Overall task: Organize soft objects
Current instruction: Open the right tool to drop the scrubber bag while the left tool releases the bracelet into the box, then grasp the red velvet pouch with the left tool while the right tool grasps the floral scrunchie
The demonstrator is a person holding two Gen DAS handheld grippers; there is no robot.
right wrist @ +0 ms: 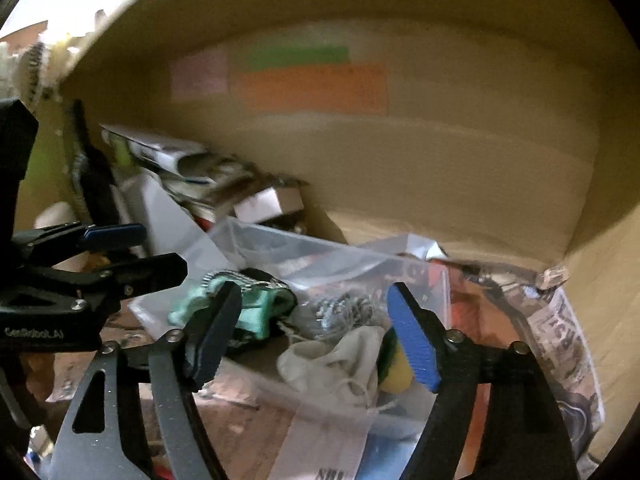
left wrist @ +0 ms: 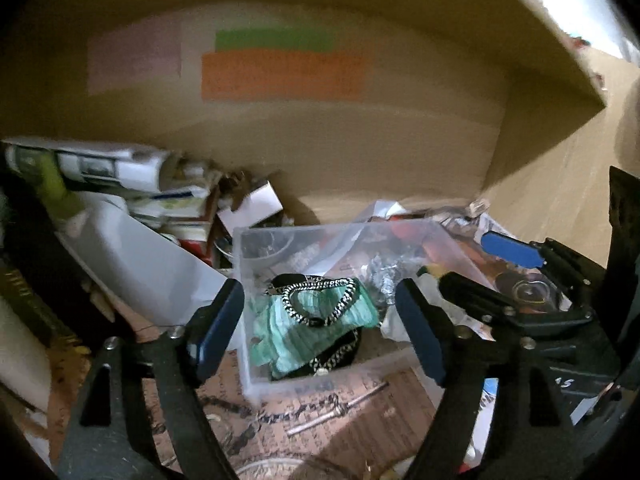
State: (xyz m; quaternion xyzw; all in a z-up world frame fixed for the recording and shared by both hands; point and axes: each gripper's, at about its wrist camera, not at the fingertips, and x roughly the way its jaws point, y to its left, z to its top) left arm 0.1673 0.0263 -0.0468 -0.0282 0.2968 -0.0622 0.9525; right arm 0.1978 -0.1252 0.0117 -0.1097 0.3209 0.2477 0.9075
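Note:
A clear plastic bin [left wrist: 256, 376] stands inside a big cardboard box. In it lies a mint-green knit cloth [left wrist: 296, 336] with a black-and-white cord [left wrist: 340, 304] on top, beside a crumpled silver piece [left wrist: 382, 280]. My left gripper [left wrist: 320, 328] is open and empty, hovering over the bin with the green cloth between its fingers. My right gripper [right wrist: 312, 336] is open and empty over a white drawstring pouch [right wrist: 340, 364] and a yellow-green sponge [right wrist: 394, 372]. The green cloth also shows in the right wrist view [right wrist: 256, 312]. The right gripper appears at the right of the left wrist view [left wrist: 500, 264].
The cardboard box's wall [left wrist: 360, 148] rises behind, with green and orange labels [left wrist: 280, 76]. Papers, small cartons and a white box [left wrist: 152, 264] pile at the left. Clear bags and magazines [right wrist: 560, 328] lie at the right. A chain and metal rod [left wrist: 340, 408] lie in front.

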